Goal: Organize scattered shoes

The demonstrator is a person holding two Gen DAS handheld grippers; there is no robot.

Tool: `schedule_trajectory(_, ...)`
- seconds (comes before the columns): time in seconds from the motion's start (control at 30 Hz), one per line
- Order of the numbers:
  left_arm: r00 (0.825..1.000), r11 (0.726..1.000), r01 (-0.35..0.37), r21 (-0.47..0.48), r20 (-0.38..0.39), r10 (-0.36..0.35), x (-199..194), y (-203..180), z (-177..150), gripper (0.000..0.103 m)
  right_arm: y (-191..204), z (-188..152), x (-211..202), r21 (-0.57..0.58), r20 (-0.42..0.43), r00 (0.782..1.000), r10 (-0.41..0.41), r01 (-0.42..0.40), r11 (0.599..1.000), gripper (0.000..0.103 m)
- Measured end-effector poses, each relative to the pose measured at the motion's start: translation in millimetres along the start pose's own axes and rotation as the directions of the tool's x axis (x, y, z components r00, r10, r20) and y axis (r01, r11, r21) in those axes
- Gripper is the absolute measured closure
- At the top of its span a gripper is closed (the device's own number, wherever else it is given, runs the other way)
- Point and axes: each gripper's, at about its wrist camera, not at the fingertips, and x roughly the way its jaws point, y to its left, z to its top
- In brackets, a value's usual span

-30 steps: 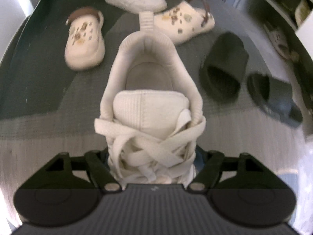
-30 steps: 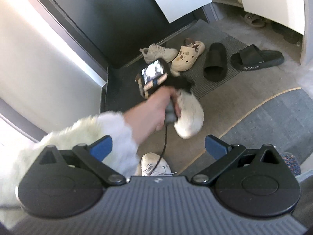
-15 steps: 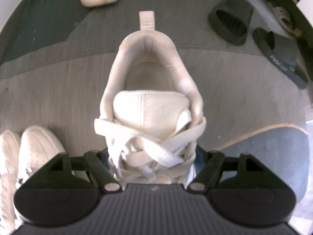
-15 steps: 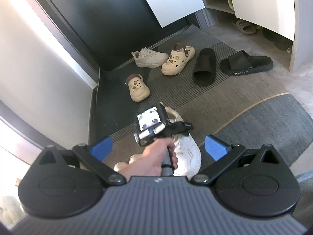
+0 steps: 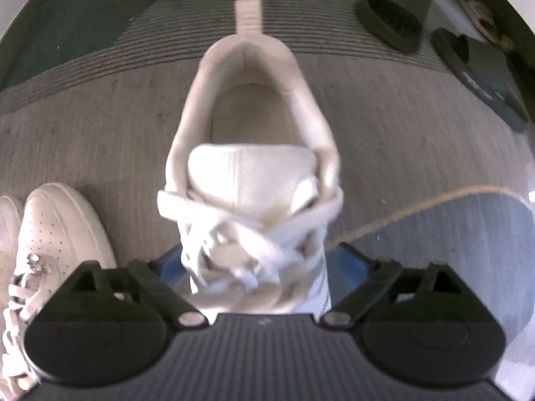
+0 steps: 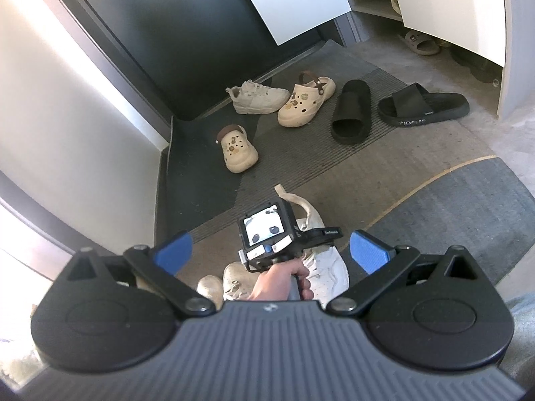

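Left gripper point(image 5: 257, 264) opens its jaws around a white sneaker point(image 5: 254, 167) on the mat point(image 5: 401, 140), beside white shoes point(image 5: 57, 234) at nine o'clock. Right gripper point(image 6: 269, 250) hangs released, empty.

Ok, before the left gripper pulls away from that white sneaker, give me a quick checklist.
1. Left gripper jaws opening, white sneaker between them: ok.
2. Pads fully off the sneaker: cannot tell.
3. Sneaker beside the white pair, toes aligned: cannot tell.
4. Right gripper open, empty: ok.
5. Shoes left on the mat: cream clogs, beige sneaker, black slides: not ok.
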Motion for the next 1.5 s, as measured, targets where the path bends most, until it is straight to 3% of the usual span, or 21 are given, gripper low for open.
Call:
schedule_trajectory(0.23, 0.999, 0.998, -0.049, 0.048, -0.005, 0.049, -17.3, -4.7, -16.5, 0.005, -4.1, -1.7, -12.4, 0.052, 0.054, 0.999, 0.000, -0.003, 0.999, 0.000)
schedule_trajectory(0.43, 0.998, 0.996, -0.063, 0.069, 0.033, 0.061, -52.0, -12.9, -25.5, 0.004, 7.1, 3.5, -20.0, -0.003, 0.112, 0.993, -0.022, 0.022, 1.000, 0.000)
schedule_trajectory(0.63, 0.997, 0.999, -0.003, 0.047, 0.083, -0.001, -114.1, -24.0, -21.9, 0.004, 26.9, 26.9, -27.9, -0.092, 0.148, 0.989, 0.017, -0.003, 0.996, 0.000)
schedule_trajectory(0.83, 0.987, 0.995, 0.053, 0.085, 0.145, -0.065, -183.1, -28.9, -18.7, 0.004, 48.5, 64.6, -41.7, -0.195, 0.146, 0.982, 0.119, -0.089, 0.977, 0.000)
schedule_trajectory(1.0, 0.980, 0.991, 0.132, 0.035, 0.146, -0.136, -247.3, 0.1, -5.9, 0.004, 53.9, 113.6, -62.5, -0.264, 0.246, 0.937, 0.248, -0.181, 0.947, 0.000)
schedule_trajectory(1.13, 0.959, 0.995, 0.097, 0.015, 0.266, -0.098, -314.0, 38.1, 0.7, 0.004, 53.8, 148.3, -48.5, -0.331, 0.229, 0.945, 0.236, -0.152, 0.931, 0.000)
schedule_trajectory(1.23, 0.921, 1.000, 0.030, 0.007, 0.389, -0.031, -365.7, 63.9, -3.4, 0.002, 52.4, 168.6, -15.3, -0.395, 0.158, 0.965, 0.207, -0.130, 0.909, 0.000)
schedule_trajectory(1.3, 0.907, 1.000, -0.007, 0.020, 0.421, -0.002, -387.3, 71.4, -5.5, 0.002, 55.9, 176.1, 18.2, -0.478, 0.106, 0.981, 0.165, -0.095, 0.873, 0.000)
schedule_trajectory(1.33, 0.904, 0.999, -0.021, 0.039, 0.427, 0.002, -398.2, 73.3, -6.4, 0.002, 59.1, 174.9, 33.4, -0.544, 0.087, 0.985, 0.146, -0.075, 0.836, 0.000)
schedule_trajectory(1.4, 0.898, 0.997, -0.030, 0.072, 0.440, -0.005, -416.8, 77.0, -8.0, 0.001, 67.5, 166.0, 65.8, -0.714, 0.043, 0.994, 0.098, -0.038, 0.699, 0.000)
schedule_trajectory(1.5, 0.876, 0.995, 0.035, 0.092, 0.476, -0.075, -447.6, 88.8, -17.4, 0.001, 77.2, 138.5, 109.6, -0.906, -0.004, 0.999, 0.032, -0.017, 0.422, 0.000)
